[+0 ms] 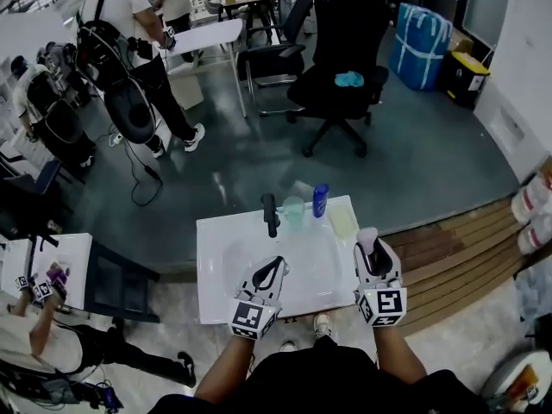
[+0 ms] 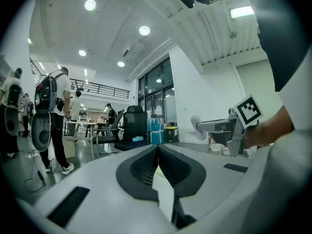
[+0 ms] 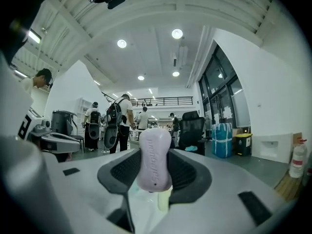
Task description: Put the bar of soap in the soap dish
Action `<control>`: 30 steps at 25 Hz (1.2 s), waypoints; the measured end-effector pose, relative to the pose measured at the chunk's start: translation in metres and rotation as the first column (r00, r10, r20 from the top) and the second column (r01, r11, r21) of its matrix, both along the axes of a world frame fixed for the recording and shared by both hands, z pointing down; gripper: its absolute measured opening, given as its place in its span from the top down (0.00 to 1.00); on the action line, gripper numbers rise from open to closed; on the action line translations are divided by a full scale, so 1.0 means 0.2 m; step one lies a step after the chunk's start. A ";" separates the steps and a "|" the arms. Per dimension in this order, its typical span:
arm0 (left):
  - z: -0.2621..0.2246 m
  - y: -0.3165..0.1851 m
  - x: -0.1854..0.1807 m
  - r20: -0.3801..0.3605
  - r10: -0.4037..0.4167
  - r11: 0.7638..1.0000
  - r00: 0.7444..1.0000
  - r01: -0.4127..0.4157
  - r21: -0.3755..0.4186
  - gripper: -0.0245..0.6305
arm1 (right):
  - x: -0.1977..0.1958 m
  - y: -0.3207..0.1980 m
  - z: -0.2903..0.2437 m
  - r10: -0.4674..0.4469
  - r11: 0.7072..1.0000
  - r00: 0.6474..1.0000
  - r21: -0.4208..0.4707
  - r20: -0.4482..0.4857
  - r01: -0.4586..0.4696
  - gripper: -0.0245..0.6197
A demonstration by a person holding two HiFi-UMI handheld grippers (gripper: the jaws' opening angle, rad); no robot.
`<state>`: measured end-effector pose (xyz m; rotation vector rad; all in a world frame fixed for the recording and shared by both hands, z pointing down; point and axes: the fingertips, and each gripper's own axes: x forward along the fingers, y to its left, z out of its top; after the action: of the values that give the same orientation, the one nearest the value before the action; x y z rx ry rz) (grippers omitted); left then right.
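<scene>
My right gripper point(image 1: 370, 250) is shut on a pale lilac bar of soap point(image 1: 367, 235), held upright between its pads at the right edge of the white washstand point(image 1: 216, 266). The soap point(image 3: 154, 152) fills the middle of the right gripper view, and in the left gripper view it point(image 2: 196, 126) sticks out of the right gripper point(image 2: 214, 126). A pale yellow soap dish point(image 1: 342, 222) lies at the stand's far right, just ahead of the soap. My left gripper point(image 1: 277, 265) hovers over the basin, jaws shut point(image 2: 158, 150) with nothing between them.
A black tap point(image 1: 271, 215), a clear green cup point(image 1: 294, 212) and a blue bottle point(image 1: 320, 201) stand along the washstand's back edge. Beyond are a black office chair point(image 1: 341, 50), desks, a blue bag point(image 1: 420, 46) and people standing at the left point(image 1: 129, 33).
</scene>
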<state>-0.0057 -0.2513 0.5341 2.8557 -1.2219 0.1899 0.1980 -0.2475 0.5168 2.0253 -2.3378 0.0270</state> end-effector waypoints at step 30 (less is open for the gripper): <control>0.42 -0.27 -0.08 0.107 -0.225 0.958 0.968 0.240 -0.159 0.93 | 0.18 -0.78 1.04 -0.059 0.818 0.996 -0.575 -0.061 0.014 0.67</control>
<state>-0.0213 -0.3048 0.6174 2.5574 -1.4675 0.3954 0.2343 -0.4025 0.7242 1.6407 -1.9856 0.5730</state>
